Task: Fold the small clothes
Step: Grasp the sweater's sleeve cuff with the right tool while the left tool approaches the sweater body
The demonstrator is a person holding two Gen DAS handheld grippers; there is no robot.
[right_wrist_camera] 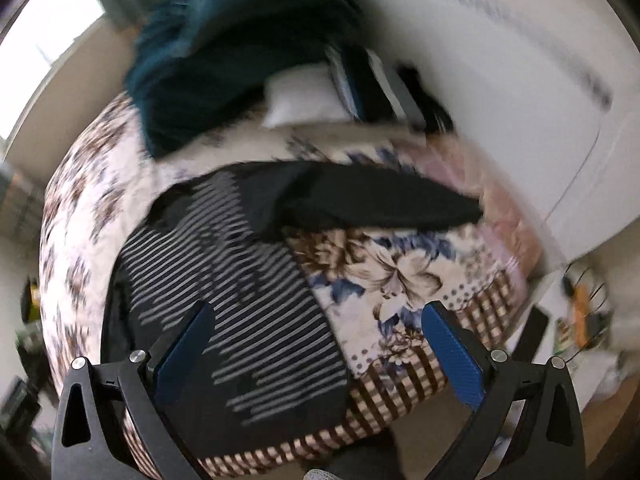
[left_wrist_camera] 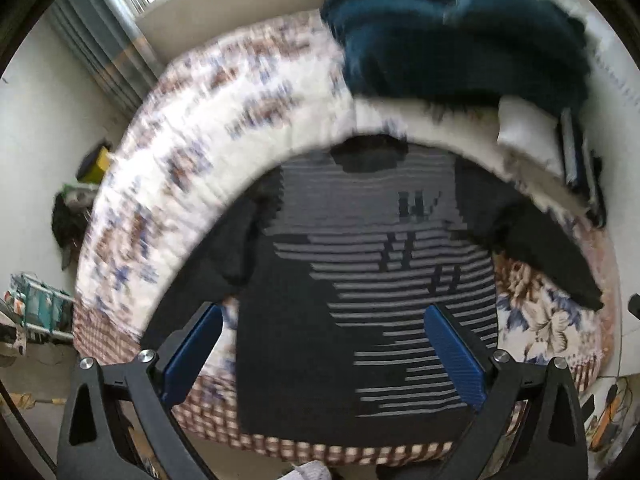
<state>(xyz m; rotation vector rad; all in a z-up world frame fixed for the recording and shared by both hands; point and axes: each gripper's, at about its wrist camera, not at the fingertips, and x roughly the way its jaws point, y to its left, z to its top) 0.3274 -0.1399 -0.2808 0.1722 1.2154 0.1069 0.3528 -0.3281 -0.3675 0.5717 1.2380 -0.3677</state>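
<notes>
Shirt (left_wrist_camera: 360, 280): dark, long-sleeved, grey horizontal stripes across the chest and lower front. Lies spread flat, front up, on the bed (left_wrist_camera: 192, 168), hem at the near edge, collar toward the far side. Both sleeves black; one angles out over the floral cover toward the wall side, the other lies close along the body on the window side. In the right wrist view the shirt (right_wrist_camera: 248, 292) occupies the left half of the frame, with the outstretched sleeve running across the middle.

Bed cover: white ground, brown and blue flower print, checked brown-and-cream border along the near edge.

Blanket (left_wrist_camera: 452, 36): teal, fluffy, heaped at the far end of the bed. Also seen in the right wrist view, blurred (right_wrist_camera: 236, 52).

Pillow (left_wrist_camera: 524, 132): white, just beside and partly under the teal heap.

Left tongs (left_wrist_camera: 324, 356): blue pads wide apart, holding nothing, poised above the lower half of the shirt, which fills the gap between the pads.

Right tongs (right_wrist_camera: 316, 354): blue pads wide apart, holding nothing, above the shirt's side edge; left pad over the stripes, right pad over the floral cover near the checked border.

Both views are motion-blurred; contact between pads and fabric cannot be told.
</notes>
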